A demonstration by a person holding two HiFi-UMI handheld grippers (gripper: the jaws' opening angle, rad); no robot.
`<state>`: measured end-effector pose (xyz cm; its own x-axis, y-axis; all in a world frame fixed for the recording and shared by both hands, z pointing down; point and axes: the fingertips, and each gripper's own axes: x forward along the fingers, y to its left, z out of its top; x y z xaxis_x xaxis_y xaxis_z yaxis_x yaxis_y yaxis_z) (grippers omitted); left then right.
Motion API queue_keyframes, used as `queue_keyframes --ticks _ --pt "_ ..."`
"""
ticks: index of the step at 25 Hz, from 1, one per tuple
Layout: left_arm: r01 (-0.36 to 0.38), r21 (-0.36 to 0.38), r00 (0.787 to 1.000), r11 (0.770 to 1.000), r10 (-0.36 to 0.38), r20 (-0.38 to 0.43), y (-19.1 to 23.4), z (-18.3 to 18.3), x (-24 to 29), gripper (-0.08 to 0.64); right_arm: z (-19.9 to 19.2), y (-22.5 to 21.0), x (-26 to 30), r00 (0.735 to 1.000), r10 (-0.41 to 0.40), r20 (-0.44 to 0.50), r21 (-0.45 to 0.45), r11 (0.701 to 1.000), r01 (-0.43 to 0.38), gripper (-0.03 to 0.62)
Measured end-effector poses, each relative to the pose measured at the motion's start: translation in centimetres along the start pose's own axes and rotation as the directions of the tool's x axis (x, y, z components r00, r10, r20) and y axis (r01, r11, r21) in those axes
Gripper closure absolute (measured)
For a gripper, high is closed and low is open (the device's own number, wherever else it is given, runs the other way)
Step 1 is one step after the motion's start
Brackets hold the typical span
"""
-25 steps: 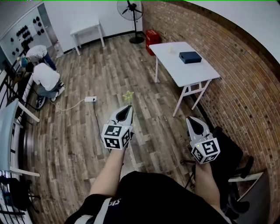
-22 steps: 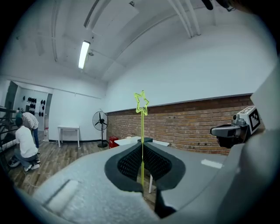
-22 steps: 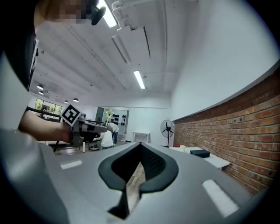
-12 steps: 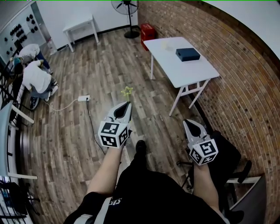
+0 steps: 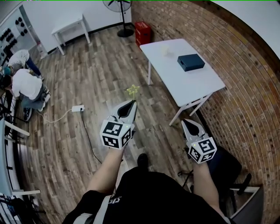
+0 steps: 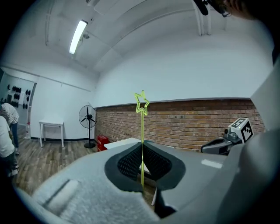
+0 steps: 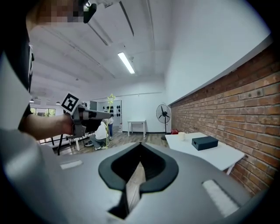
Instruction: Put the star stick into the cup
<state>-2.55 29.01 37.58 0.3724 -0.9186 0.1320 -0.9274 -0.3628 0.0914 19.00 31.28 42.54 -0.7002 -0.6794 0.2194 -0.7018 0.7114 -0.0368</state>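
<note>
A thin yellow-green star stick (image 5: 133,91) stands up out of my left gripper (image 5: 131,105), which is shut on its shaft. In the left gripper view the star stick (image 6: 141,127) runs straight up between the closed pads of the left gripper (image 6: 141,162), star on top. The small pale cup (image 5: 165,50) stands at the far end of the white table (image 5: 175,76), well ahead of both grippers. My right gripper (image 5: 188,124) is shut with nothing in it and hangs over the floor by the table's near corner. In the right gripper view its own tips (image 7: 139,148) meet, and the cup (image 7: 181,136) is ahead on the right.
A dark blue box (image 5: 190,62) lies on the table near the brick wall (image 5: 245,100). A red box (image 5: 143,32) and a fan (image 5: 118,6) stand beyond the table. People (image 5: 24,83) crouch at the far left, with a power strip (image 5: 78,108) and cable on the wooden floor.
The table has come closer and lower in the head view as the person steps forward. Both grippers keep their pose, and the left one still holds the stick.
</note>
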Motion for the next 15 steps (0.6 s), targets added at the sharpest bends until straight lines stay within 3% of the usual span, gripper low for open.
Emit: queue_keyframes --ticks 7,15 --pt "0.027 -0.004 1.0 1.0 -0.027 -0.008 6.9 1.1 6.9 0.551 2.9 -1.8 11.7 0.998 0.062 -0.013 -0.012 0.998 -0.062 0.592" --pt "0.017 -0.033 0.999 0.999 -0.018 -0.034 11.4 0.1 10.9 0.551 3.0 -5.0 17.1 0.998 0.059 -0.031 0.02 0.998 -0.059 0.592"
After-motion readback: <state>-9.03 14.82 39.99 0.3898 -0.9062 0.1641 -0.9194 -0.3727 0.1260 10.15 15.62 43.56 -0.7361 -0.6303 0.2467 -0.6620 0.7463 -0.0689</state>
